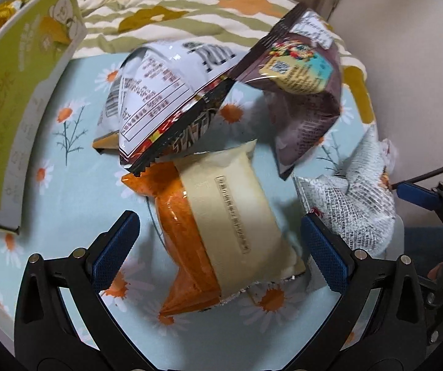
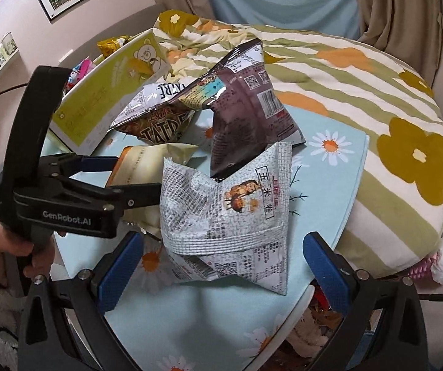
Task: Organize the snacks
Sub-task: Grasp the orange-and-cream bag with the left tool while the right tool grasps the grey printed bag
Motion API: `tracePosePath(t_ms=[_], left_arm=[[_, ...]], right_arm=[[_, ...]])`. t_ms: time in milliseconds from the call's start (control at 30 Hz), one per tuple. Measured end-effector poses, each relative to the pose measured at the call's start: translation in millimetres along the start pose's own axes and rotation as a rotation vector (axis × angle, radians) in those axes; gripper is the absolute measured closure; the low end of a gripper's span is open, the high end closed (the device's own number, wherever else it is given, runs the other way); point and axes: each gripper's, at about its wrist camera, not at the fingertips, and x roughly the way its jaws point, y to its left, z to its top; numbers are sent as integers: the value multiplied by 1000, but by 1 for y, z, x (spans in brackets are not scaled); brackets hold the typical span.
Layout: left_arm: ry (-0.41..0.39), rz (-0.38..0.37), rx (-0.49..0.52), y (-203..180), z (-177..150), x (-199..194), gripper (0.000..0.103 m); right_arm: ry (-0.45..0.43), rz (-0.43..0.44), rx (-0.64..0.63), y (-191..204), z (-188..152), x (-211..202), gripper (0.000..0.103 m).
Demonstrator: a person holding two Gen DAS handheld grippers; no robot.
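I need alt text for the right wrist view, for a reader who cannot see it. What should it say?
Open right tongs frame a white newsprint-pattern snack bag on a daisy-print table. Behind it lie a dark purple bag and other snack bags beside a green carton. The left tongs, held by a hand, reach toward a cream-and-orange bag.

Left gripper [image 1: 218,244] spread wide around orange-cream snack packet [image 1: 221,235]
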Motion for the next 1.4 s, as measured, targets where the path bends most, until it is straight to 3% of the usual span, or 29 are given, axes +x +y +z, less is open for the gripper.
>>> tracePosePath(t_ms=[167, 833, 1067, 1400], left_arm=[[51, -11, -29, 6, -2, 14, 33], [80, 56, -26, 28, -33, -4, 37], [76, 77, -26, 32, -38, -8, 39], [28, 75, -29, 32, -33, -41, 39]], right_arm=[[17, -7, 19, -3, -2, 6, 0], [73, 65, -5, -4, 20, 54, 0], [79, 59, -37, 7, 18, 55, 31], [43, 33, -17, 19, 19, 30, 34]])
